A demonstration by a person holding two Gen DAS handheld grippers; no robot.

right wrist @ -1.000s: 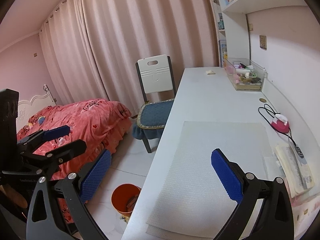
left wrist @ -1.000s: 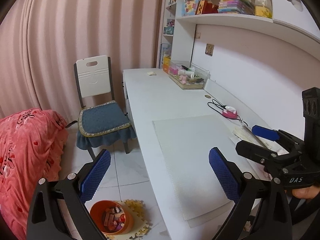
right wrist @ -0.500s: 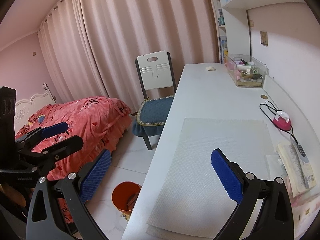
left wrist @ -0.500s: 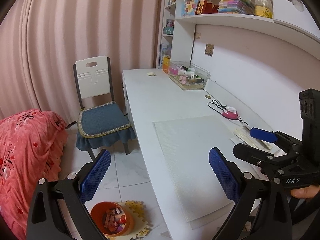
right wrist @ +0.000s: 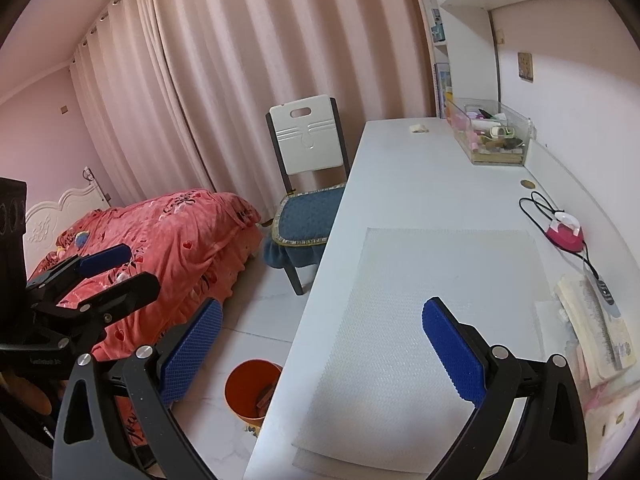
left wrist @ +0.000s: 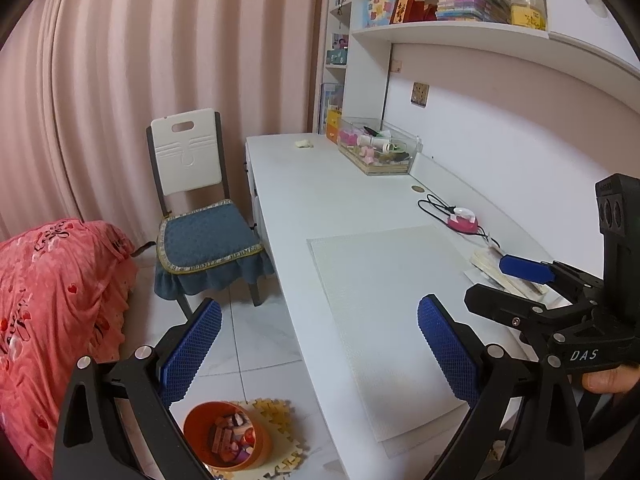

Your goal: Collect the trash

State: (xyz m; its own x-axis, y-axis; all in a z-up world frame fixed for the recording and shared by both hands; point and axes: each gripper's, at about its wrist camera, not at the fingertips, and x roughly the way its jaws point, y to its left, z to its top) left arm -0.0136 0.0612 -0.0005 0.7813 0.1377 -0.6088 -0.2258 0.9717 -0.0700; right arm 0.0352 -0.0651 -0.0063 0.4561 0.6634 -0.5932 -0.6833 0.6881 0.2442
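Note:
An orange bin (left wrist: 226,436) with scraps in it stands on the floor by the white desk (left wrist: 320,196); it also shows in the right wrist view (right wrist: 250,392). A small pale scrap (left wrist: 303,143) lies at the desk's far end, also seen from the right wrist (right wrist: 419,128). My left gripper (left wrist: 320,356) is open and empty, above the desk's near edge. My right gripper (right wrist: 320,354) is open and empty over the desk mat (right wrist: 420,288). Each gripper shows in the other's view, the right one (left wrist: 524,280) and the left one (right wrist: 100,276).
A chair (left wrist: 200,216) with a blue cushion stands by the desk. A red bed (right wrist: 160,240) is at the left. A clear organiser box (left wrist: 378,150), a pink corded device (left wrist: 462,220) and a stack of papers (right wrist: 596,336) lie along the wall side. Foam puzzle tiles (left wrist: 276,420) lie by the bin.
Both grippers have drifted slightly back and to the left, so the desk and chair appear shifted right. Both stay open and empty.

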